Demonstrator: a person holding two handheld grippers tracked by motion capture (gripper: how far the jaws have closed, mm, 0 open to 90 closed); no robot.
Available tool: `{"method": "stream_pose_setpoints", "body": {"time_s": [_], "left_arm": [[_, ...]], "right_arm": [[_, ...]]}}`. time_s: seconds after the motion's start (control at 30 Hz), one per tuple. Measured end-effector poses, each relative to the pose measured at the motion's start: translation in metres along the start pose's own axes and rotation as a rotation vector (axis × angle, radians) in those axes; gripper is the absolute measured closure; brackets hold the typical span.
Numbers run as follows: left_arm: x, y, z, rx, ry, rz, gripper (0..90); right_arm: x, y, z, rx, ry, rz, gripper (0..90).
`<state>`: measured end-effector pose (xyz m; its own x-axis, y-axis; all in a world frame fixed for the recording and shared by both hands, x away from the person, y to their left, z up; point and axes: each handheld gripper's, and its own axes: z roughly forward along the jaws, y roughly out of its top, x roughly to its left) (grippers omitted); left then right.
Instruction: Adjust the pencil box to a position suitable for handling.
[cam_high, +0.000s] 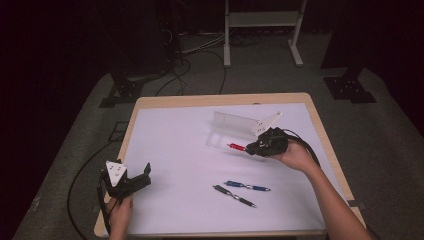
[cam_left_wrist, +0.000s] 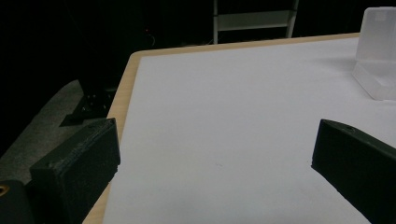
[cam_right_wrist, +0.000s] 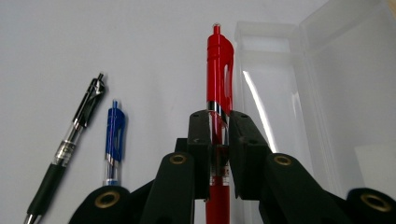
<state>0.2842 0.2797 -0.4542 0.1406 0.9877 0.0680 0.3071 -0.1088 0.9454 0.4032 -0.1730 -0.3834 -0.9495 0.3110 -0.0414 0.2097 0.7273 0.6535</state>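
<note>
While clamped on red pen, right tool hangs above tabletop.
Left tool at eight o'clock, jaws released; clear box at one o'clock.

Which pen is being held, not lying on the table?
The red pen: the right gripper has its jaws shut on it. The blue pen and black pen lie loose on the table.

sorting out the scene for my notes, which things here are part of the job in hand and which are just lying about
In the job:
- red pen, clamped in the right gripper
- clear plastic box, lid open
- blue pen
- black pen

Lying about:
- left gripper, open, idle
- white frame on the floor
</note>
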Motion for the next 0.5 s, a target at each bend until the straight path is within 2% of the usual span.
{"method": "stream_pose_setpoints", "body": {"time_s": [0.5], "left_arm": [[-0.001,0.0,0.0,-0.001,-0.003,0.006,0.4]], "right_arm": [[-0.019,0.026,0.0,-0.007,-0.013,-0.003,78.4]]}}
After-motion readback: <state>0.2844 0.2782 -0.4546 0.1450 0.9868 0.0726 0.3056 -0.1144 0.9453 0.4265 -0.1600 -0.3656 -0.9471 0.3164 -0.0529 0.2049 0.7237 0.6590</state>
